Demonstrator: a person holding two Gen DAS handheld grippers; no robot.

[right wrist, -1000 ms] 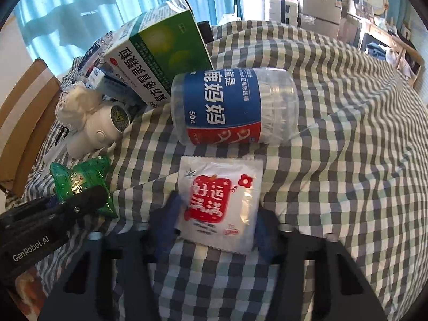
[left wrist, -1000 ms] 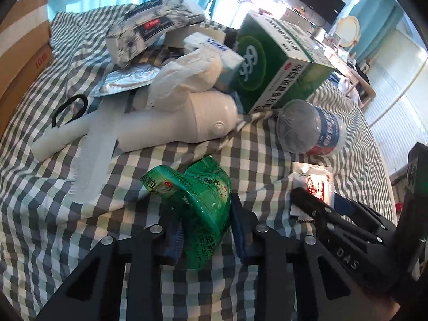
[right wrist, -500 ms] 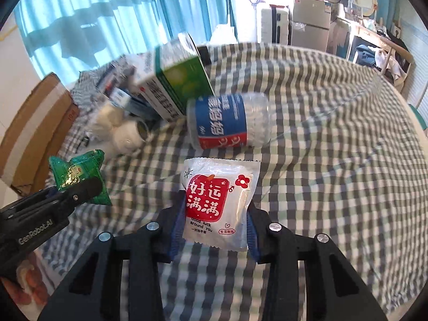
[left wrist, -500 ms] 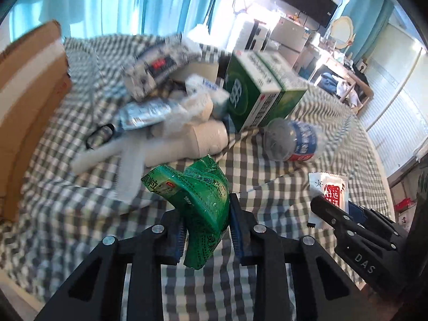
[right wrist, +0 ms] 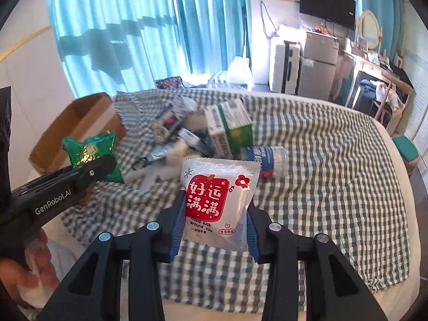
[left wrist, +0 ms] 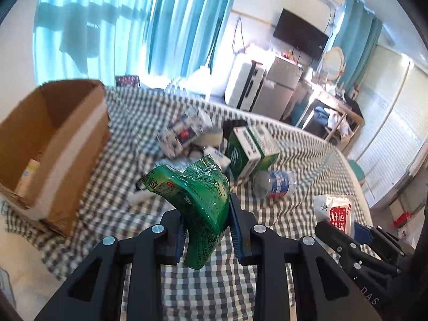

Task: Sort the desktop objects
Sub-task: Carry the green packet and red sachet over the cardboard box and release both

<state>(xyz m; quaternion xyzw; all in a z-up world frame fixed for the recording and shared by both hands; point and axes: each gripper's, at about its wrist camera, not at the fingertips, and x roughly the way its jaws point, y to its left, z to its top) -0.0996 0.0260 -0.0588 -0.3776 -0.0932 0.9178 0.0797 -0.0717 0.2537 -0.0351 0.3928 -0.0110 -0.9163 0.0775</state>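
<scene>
I see L gripper (left wrist: 206, 230) jaws clamped on green pouch (left wrist: 198, 200), R gripper (right wrist: 214, 227) on white sachet (right wrist: 216, 200); pile (left wrist: 214, 149) behind blurred.

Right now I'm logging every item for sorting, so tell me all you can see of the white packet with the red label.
The white packet is a sealed, glossy plastic sachet with zigzag-cut ends, a puffy middle and a red square label bearing white Chinese characters, a small red flower and the words "good luck around you". It stands upright, lifted clear of the checked cloth, pinched at its two sides by the right gripper. Nothing else touches it.
</scene>
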